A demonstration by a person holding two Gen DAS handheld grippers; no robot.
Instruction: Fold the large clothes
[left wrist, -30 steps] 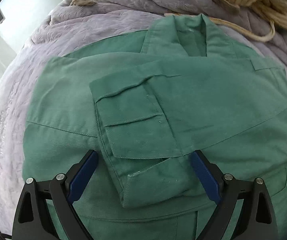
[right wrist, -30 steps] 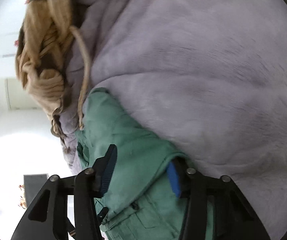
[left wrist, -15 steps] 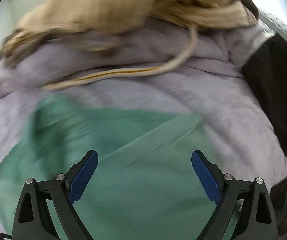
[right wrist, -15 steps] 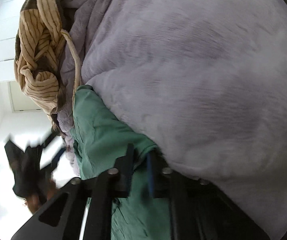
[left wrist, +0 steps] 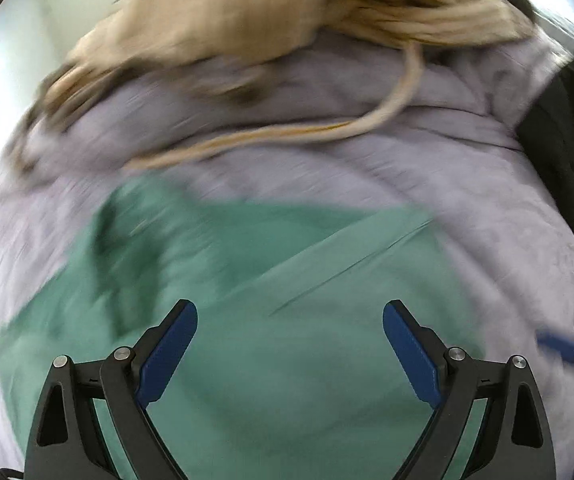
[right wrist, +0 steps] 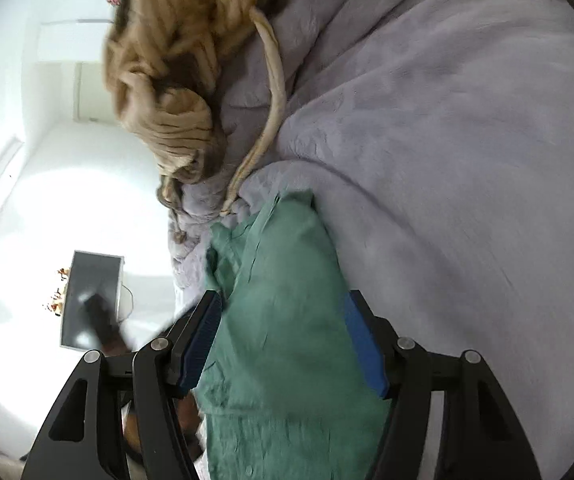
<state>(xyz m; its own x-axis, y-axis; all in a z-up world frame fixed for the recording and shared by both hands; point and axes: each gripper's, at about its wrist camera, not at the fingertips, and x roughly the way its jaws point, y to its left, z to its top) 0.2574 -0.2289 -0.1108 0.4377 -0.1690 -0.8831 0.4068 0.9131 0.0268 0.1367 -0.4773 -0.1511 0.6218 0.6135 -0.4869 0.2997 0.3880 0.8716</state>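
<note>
Green cotton, the jacket (left wrist: 287, 320) lies spread on the lilac blanket (left wrist: 467, 168) across the lower half of the left wrist view, blurred. My left claw (left wrist: 290, 356) hangs above it, spread wide, pinching nothing. My right claw (right wrist: 283, 344) is also spread, straddling a bunched edge of the cloth at lower centre of its frame. I judge the fabric soft, light and limp; seams and hems look the firmest places to grip.

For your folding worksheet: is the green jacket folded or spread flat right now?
Folded, at least partly: the green jacket shows stacked layers and a doubled edge on the lilac blanket. The left view is too blurred to confirm.
</note>
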